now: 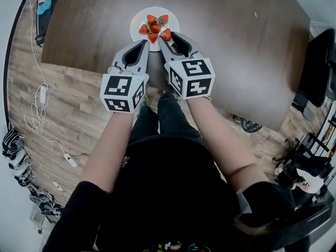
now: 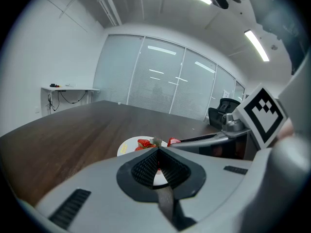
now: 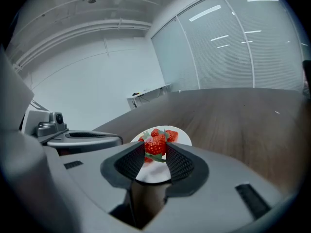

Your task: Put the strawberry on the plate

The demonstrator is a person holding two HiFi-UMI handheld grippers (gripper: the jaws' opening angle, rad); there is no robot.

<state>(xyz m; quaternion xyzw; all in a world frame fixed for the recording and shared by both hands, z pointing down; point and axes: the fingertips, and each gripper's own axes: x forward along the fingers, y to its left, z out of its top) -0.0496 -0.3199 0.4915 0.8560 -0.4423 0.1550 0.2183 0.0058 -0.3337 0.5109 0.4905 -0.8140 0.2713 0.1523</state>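
Strawberry (image 3: 155,145) pinched in the right gripper (image 1: 166,38), whose jaws are closed onto the fruit's two sides, the mesh pads pressing its red flesh and green leaves showing at its lower edge. In the head view the held berry sits over the near right edge of a white plate (image 1: 175,22). Whether it already touches the plate cannot be told.

Four or so other strawberries (image 1: 152,25) lie clustered on the plate, which rests near the front edge of a dark brown table (image 1: 236,46). The person sits at that edge with both forearms stretched forward.

The left gripper (image 1: 147,42) is just beside the right one, its tips at the plate's near rim. Its own view shows the jaws brought together with nothing between them.

The fruit looks light and soft, likely to bruise under a hard squeeze, and its skin may be a little slick. The widest part across the middle seems the best place to hold it, as the right gripper does, with only gentle pressure. Being cone-shaped, it may roll when let go, and the berries already on the plate leave little bare room for it to settle.
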